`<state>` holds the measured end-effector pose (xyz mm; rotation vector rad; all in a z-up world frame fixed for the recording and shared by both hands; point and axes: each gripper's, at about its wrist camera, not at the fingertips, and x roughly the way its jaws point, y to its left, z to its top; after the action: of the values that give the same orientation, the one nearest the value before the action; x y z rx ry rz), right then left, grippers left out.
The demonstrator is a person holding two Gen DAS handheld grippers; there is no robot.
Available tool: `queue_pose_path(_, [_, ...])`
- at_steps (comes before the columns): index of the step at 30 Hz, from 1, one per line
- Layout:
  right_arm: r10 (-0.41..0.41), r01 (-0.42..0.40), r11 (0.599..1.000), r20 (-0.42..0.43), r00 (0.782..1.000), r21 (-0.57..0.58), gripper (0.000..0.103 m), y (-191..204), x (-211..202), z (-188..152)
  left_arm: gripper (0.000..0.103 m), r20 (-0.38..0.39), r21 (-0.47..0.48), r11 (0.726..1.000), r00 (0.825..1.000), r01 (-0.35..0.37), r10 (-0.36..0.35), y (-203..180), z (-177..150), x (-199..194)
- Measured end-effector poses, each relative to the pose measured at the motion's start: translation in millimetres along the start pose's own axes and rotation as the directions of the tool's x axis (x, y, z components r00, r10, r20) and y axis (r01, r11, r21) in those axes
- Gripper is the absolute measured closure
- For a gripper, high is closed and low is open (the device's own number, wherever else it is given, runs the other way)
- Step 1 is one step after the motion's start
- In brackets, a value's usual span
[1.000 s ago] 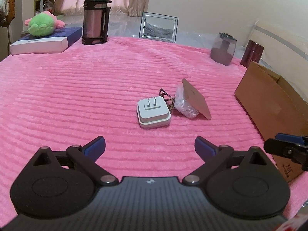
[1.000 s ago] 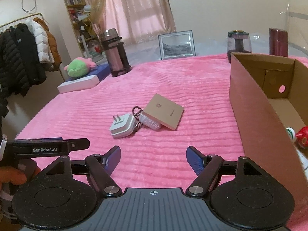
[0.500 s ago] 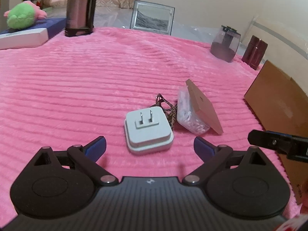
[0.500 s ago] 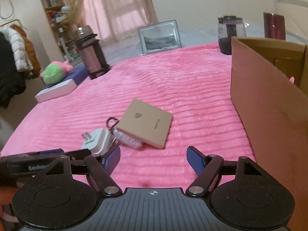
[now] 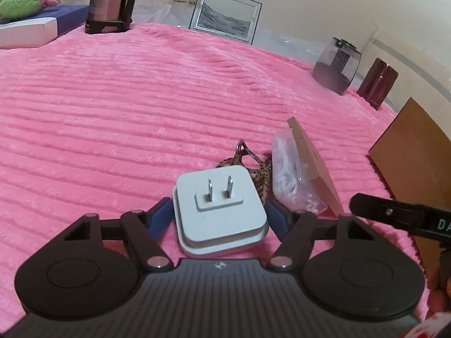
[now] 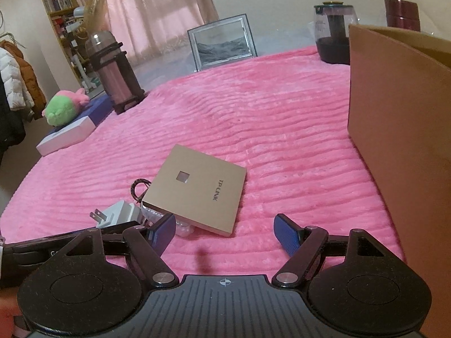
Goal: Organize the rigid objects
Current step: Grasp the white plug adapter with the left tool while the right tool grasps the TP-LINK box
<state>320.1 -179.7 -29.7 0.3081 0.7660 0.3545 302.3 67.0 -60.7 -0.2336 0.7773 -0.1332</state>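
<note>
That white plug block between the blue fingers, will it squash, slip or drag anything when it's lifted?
The white charger looks like hard plastic, so it probably won't squash. Its smooth, rounded sides might slip against the left gripper pads. The patterned cord beside it may be attached and trail; its end is hidden.

Charger (image 5: pixel 221 214) at centre on the blanket (image 5: pixel 126 107); cord (image 5: pixel 253 166) at its 1 o'clock; tilted flat box (image 5: pixel 313 163) over a bag (image 5: pixel 287 174) at 2; carton (image 5: pixel 417 163) at 3; picture frame (image 5: pixel 225 15) at 12; flask (image 5: pixel 112 2) at 11
</note>
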Motion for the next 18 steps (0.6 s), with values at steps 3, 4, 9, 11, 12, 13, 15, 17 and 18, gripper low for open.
queue_pose_path(3, [0.005, -0.005, 1.000, -0.002, 1.000, 0.015, 0.029, 2, 6, 1, 0.041, 0.000, 0.018, 1.000, 1.000, 0.007, -0.007, 2, 0, -1])
queue_pose_path(4, [0.009, -0.009, 1.000, -0.003, 1.000, 0.024, 0.029, 2, 7, 1, 0.041, 0.003, 0.024, 1.000, 1.000, 0.008, -0.008, 3, 0, -3])
queue_pose_path(9, [0.064, -0.063, 0.994, 0.000, 0.998, 0.087, 0.029, 4, 15, 6, 0.042, 0.031, 0.062, 0.997, 0.999, -0.039, 0.037, 11, -3, -19])
queue_pose_path(11, [0.096, -0.097, 0.988, 0.013, 0.995, 0.121, 0.026, 5, 19, 8, 0.042, 0.037, 0.067, 0.996, 0.998, -0.053, 0.051, 16, -4, -23])
queue_pose_path(12, [0.105, -0.106, 0.984, 0.017, 0.994, 0.141, 0.024, 5, 22, 10, 0.042, 0.038, 0.073, 0.996, 0.998, -0.058, 0.056, 18, -4, -25])
queue_pose_path(13, [0.107, -0.109, 0.981, 0.019, 0.994, 0.164, 0.019, 5, 24, 12, 0.042, 0.039, 0.079, 0.995, 0.997, -0.063, 0.060, 20, -4, -26])
queue_pose_path(15, [0.110, -0.114, 0.973, 0.031, 0.993, 0.201, 0.016, 4, 30, 16, 0.042, 0.038, 0.089, 0.994, 0.997, -0.067, 0.063, 21, -4, -28])
queue_pose_path(17, [0.103, -0.106, 0.969, 0.026, 0.994, 0.224, 0.015, 2, 37, 20, 0.042, 0.036, 0.095, 0.993, 0.997, -0.066, 0.062, 22, -5, -28])
queue_pose_path(18, [0.091, -0.092, 0.969, 0.016, 0.996, 0.229, 0.015, 2, 42, 21, 0.042, 0.033, 0.098, 0.993, 0.997, -0.066, 0.063, 23, -6, -28])
